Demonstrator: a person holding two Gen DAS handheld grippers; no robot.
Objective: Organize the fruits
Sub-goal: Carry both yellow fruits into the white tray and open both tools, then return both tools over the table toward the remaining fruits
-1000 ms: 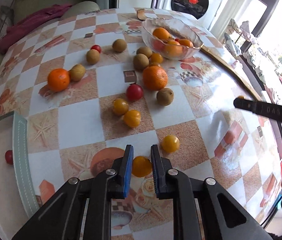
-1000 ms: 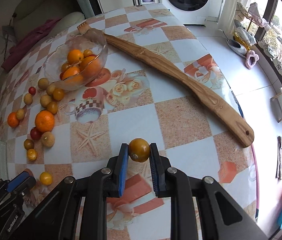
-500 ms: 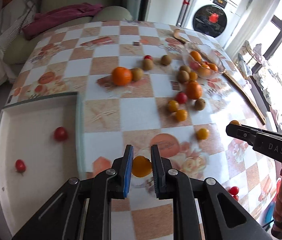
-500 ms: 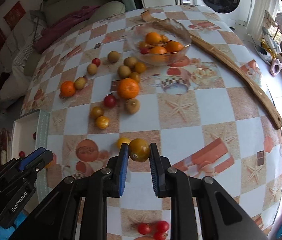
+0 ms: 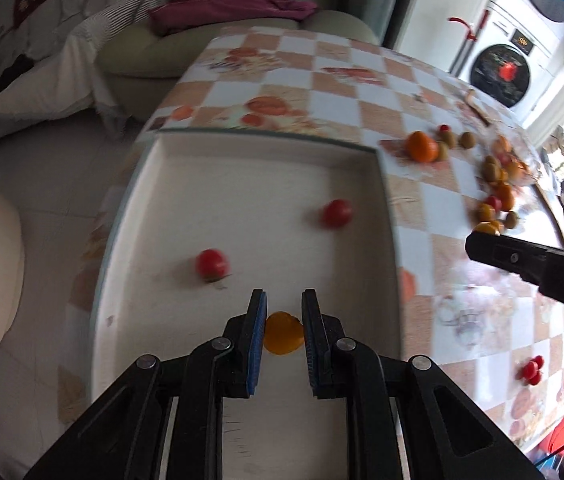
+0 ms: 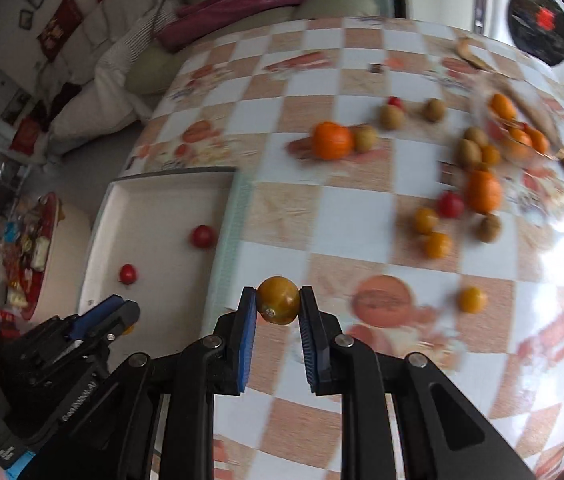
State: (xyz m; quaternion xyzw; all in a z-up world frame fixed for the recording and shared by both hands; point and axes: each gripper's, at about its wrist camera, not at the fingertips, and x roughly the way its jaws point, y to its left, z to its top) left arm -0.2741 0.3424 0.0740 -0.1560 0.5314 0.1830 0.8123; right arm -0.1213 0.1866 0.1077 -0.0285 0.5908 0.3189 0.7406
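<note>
My left gripper (image 5: 283, 316) is shut on a yellow-orange tomato (image 5: 283, 333) and holds it over the near part of the white tray (image 5: 162, 184). Two red tomatoes (image 5: 212, 263) (image 5: 336, 213) lie in the tray. My right gripper (image 6: 278, 304) is shut on a darker yellow tomato (image 6: 278, 300) above the table, just right of the tray's rim (image 6: 230, 232). The left gripper also shows in the right wrist view (image 6: 98, 320), over the tray.
Oranges (image 6: 332, 141), kiwis (image 6: 392, 117), and small yellow (image 6: 472, 300) and red tomatoes (image 6: 450, 205) are scattered on the checkered table. A glass bowl of oranges (image 6: 516, 128) stands at the far right. Red tomatoes (image 5: 532, 368) lie near the table's front edge.
Both grippers have swung left with their tomatoes. The left one is now over the tray; the right one has come up to the tray's right rim.
</note>
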